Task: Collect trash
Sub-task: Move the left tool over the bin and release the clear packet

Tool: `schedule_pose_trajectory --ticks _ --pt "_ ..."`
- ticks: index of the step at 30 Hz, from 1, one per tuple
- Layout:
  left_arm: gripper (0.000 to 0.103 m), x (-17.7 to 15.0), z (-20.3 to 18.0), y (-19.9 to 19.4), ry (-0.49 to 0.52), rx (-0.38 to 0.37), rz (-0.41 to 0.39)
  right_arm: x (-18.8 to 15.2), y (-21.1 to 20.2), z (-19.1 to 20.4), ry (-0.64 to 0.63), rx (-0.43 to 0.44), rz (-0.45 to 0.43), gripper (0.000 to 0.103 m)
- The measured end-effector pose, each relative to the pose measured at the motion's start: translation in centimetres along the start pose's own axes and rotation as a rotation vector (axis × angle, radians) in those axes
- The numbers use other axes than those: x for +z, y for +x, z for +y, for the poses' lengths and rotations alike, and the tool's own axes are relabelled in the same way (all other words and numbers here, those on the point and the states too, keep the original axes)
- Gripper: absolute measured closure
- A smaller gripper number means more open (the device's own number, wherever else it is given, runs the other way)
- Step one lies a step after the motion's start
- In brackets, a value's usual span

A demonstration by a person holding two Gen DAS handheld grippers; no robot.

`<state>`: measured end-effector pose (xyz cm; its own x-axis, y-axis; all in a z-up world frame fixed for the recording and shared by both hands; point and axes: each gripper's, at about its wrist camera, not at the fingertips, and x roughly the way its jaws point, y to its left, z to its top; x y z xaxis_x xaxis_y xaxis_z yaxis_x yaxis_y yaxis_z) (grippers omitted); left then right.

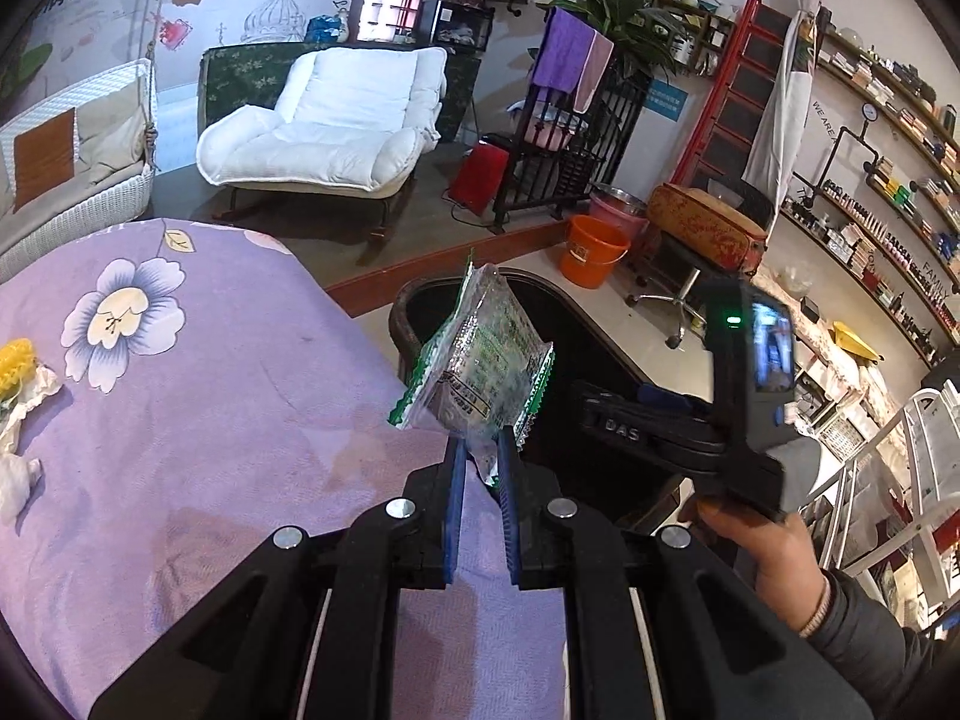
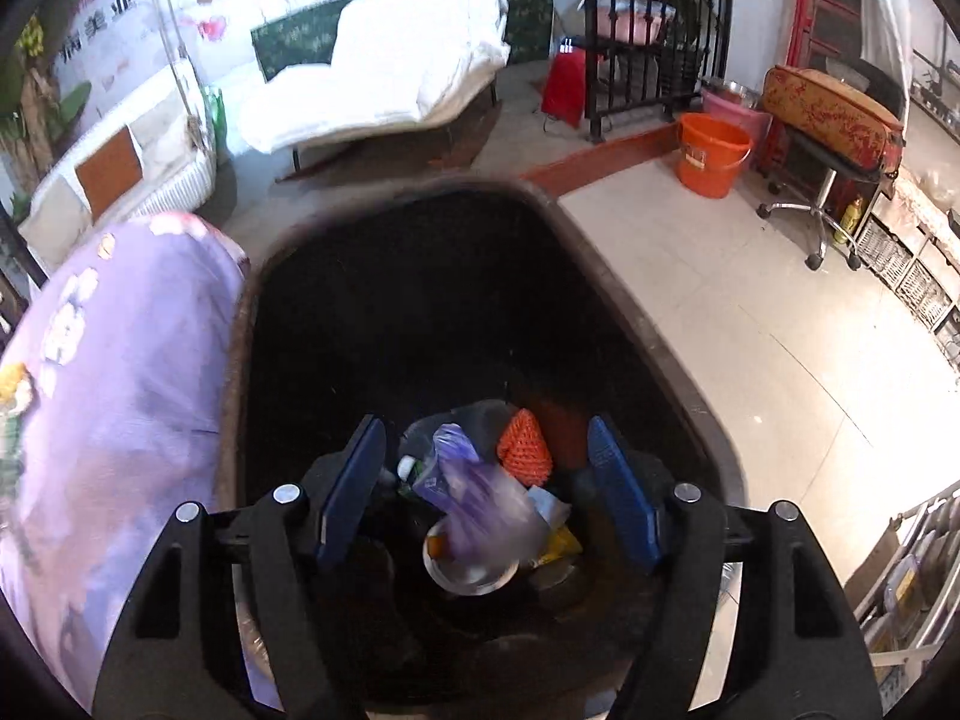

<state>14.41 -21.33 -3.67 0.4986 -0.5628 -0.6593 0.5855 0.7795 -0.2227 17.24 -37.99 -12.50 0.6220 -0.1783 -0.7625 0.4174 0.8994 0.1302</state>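
A: Holding what, and with which gripper?

B: The left gripper (image 1: 480,456) has its jaws nearly closed, pinching the bottom edge of a green-and-clear snack wrapper (image 1: 480,354). The wrapper stands up from the jaws, its long axis running up and away from them.

A: Where is the bin from there?

B: The dark trash bin (image 1: 408,306) lies just beyond and slightly to the right of the left jaws, past the edge of the purple flowered cloth (image 1: 180,420). This gripper looks the nearer one for the next drop.

A: And the other gripper?

B: The right gripper (image 2: 486,492) hangs over the bin's mouth, jaws wide apart and gripping nothing. A blurred purple bag (image 2: 474,510) shows between them, above the rubbish at the bin's bottom.
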Motion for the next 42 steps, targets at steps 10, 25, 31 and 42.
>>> schedule_pose_trajectory --ticks 10,25,31,42 --pt "0.091 1.2 -2.6 3.6 0.057 -0.047 0.059 -2.8 -6.8 -2.7 0.044 -0.038 -0.141 0.026" --pt "0.091 1.6 -5.3 9.3 0.124 -0.053 0.163 -4.7 -11.3 -5.3 0.065 -0.129 -0.227 0.024" --pt "0.091 1.5 -5.9 11.5 0.134 -0.054 0.214 -4.7 -12.3 -6.7 0.098 -0.151 -0.252 0.023" --pt "0.035 1.1 -6.4 11.3 0.191 -0.028 0.196 -4.5 -12.8 -8.3 0.137 -0.173 -0.260 0.021"
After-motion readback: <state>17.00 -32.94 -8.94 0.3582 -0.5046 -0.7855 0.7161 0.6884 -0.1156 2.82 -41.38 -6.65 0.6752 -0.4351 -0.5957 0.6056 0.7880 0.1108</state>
